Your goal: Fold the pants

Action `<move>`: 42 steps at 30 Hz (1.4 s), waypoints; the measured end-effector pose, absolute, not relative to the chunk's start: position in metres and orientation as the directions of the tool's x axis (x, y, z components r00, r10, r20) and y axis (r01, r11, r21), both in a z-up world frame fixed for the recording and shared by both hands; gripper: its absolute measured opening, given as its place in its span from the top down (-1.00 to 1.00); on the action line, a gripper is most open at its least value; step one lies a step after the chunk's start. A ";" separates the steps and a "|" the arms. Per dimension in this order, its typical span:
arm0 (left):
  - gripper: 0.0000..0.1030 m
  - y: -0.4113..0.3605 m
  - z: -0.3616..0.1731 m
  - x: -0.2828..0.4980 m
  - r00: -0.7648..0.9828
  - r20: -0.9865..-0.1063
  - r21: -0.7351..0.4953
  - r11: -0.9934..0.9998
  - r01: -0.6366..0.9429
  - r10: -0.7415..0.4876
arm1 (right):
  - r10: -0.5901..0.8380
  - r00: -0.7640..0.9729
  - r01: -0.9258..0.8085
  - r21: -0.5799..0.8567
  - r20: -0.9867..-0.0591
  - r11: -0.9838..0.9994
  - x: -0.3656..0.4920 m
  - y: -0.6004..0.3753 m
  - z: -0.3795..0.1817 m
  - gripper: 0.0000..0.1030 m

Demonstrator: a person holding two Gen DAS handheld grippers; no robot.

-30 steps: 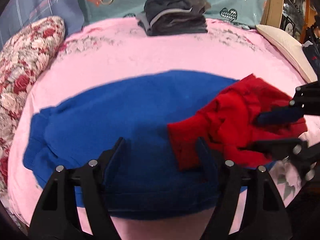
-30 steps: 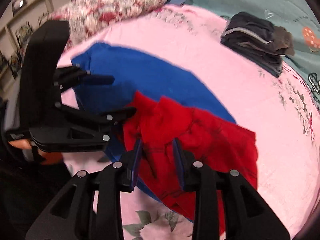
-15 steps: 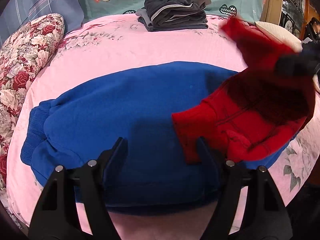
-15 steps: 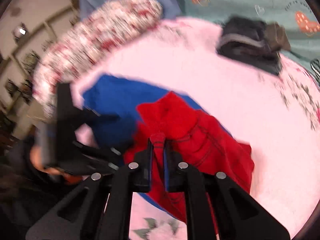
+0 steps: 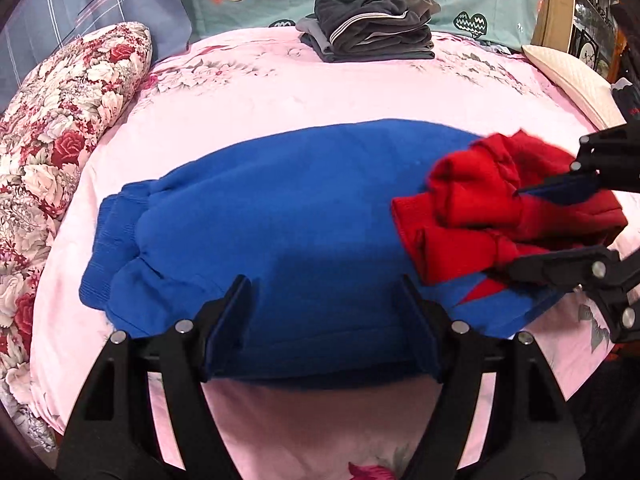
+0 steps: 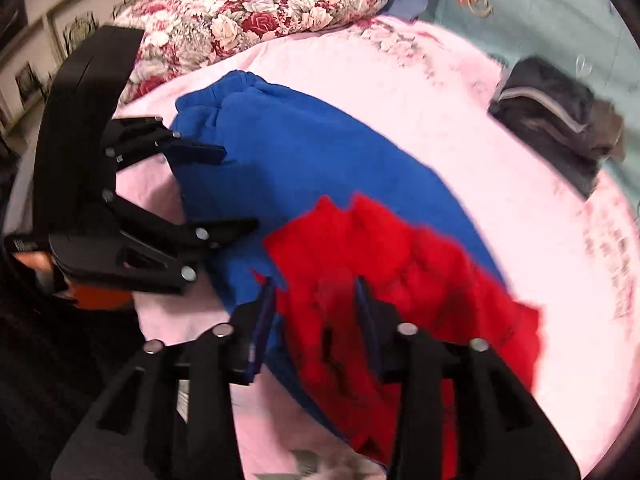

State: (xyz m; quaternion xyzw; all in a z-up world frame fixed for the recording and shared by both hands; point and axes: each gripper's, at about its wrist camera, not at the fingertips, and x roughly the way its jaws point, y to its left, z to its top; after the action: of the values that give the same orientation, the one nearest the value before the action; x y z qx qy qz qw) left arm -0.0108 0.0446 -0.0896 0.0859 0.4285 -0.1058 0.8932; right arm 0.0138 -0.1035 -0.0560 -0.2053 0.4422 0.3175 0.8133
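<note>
Blue sweatpants (image 5: 280,232) lie flat on the pink bedsheet (image 5: 280,96); my left gripper (image 5: 324,320) is spread wide over their near edge. Rightward, red pants (image 5: 492,208) lie bunched on top — my right gripper (image 6: 316,312) straddles them, parted.

Two garments and one folded stack on one bed.
One pair of blue pants (image 5: 280,216) lies spread across the bed (image 5: 248,92), one red garment (image 5: 492,208) sits bunched on its right end, one stack of dark folded clothes (image 5: 368,24) sits at the far edge, one floral pillow (image 5: 56,128) lines the left edge, and two grippers are in view, left gripper (image 5: 324,320) and right gripper (image 6: 316,316).
</note>
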 end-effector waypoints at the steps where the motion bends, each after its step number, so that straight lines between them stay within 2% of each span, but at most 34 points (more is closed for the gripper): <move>1: -0.47 0.044 -0.089 -0.011 0.612 -0.782 0.061 0.963 0.261 -0.116 | 0.321 0.408 -0.705 -0.072 -0.855 0.706 0.011 -0.102 -0.057 0.18; 8: -0.46 0.044 -0.091 -0.010 0.605 -0.787 0.053 0.964 0.259 -0.119 | 0.249 0.394 -0.694 -0.108 -0.885 0.712 0.017 -0.104 -0.075 0.18; 10: -0.46 0.045 -0.091 -0.009 0.603 -0.789 0.052 0.964 0.260 -0.120 | 0.253 0.363 -0.693 -0.079 -0.897 0.717 0.022 -0.103 -0.079 0.38; 12: -0.46 0.045 -0.090 -0.010 0.603 -0.789 0.054 0.964 0.262 -0.120 | 0.262 0.350 -0.684 -0.054 -0.899 0.728 0.028 -0.103 -0.077 0.71; 14: -0.44 0.044 -0.089 -0.011 0.603 -0.788 0.054 0.962 0.267 -0.123 | 0.293 0.361 -0.655 -0.017 -0.885 0.756 0.032 -0.112 -0.065 0.77; 19: -0.44 0.032 -0.080 -0.012 0.611 -0.775 0.042 0.950 0.310 -0.164 | 0.327 0.475 -0.537 0.025 -0.817 0.843 0.036 -0.161 -0.018 0.79; 23: -0.44 0.020 -0.074 -0.006 0.620 -0.760 0.037 0.940 0.340 -0.194 | 0.251 0.659 -0.367 -0.012 -0.709 0.930 0.019 -0.215 0.026 0.78; 25: -0.44 0.016 -0.075 -0.002 0.619 -0.760 0.031 0.940 0.339 -0.198 | 0.204 0.708 -0.334 -0.065 -0.676 0.940 0.013 -0.212 0.032 0.78; 29: -0.44 0.021 -0.075 -0.002 0.622 -0.761 0.027 0.948 0.316 -0.185 | 0.279 0.511 -0.520 -0.034 -0.813 0.854 0.026 -0.136 -0.040 0.78; 30: -0.44 0.025 -0.074 -0.003 0.625 -0.760 0.028 0.951 0.307 -0.179 | 0.297 0.455 -0.557 -0.008 -0.840 0.831 0.029 -0.122 -0.060 0.78; 32: -0.45 0.032 -0.073 -0.005 0.627 -0.760 0.028 0.956 0.293 -0.170 | 0.311 0.395 -0.593 0.018 -0.865 0.805 0.029 -0.103 -0.091 0.62; 34: -0.45 0.036 -0.072 -0.005 0.624 -0.764 0.035 0.957 0.289 -0.160 | 0.361 0.385 -0.604 0.064 -0.849 0.795 0.029 -0.110 -0.086 0.47; 35: -0.45 0.035 -0.072 -0.004 0.623 -0.766 0.041 0.955 0.294 -0.159 | 0.401 0.374 -0.602 0.110 -0.836 0.791 0.028 -0.118 -0.080 0.21; 36: -0.45 0.032 -0.071 -0.003 0.624 -0.765 0.050 0.951 0.304 -0.159 | 0.433 0.380 -0.599 0.140 -0.817 0.789 0.027 -0.126 -0.073 0.13; 39: -0.45 0.016 -0.068 0.002 0.632 -0.755 0.059 0.940 0.335 -0.178 | 0.451 0.432 -0.604 0.122 -0.781 0.788 0.014 -0.147 -0.046 0.13; 42: -0.48 -0.004 -0.076 0.010 0.638 -0.757 0.125 0.928 0.351 -0.139 | 0.403 0.472 -0.589 0.059 -0.784 0.806 0.013 -0.152 -0.039 0.13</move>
State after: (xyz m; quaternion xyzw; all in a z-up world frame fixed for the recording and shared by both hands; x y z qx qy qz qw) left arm 0.0098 -0.0044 -0.0758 0.1317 0.4027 -0.1370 0.8954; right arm 0.0130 -0.1518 -0.0389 -0.1103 0.4229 0.2915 0.8509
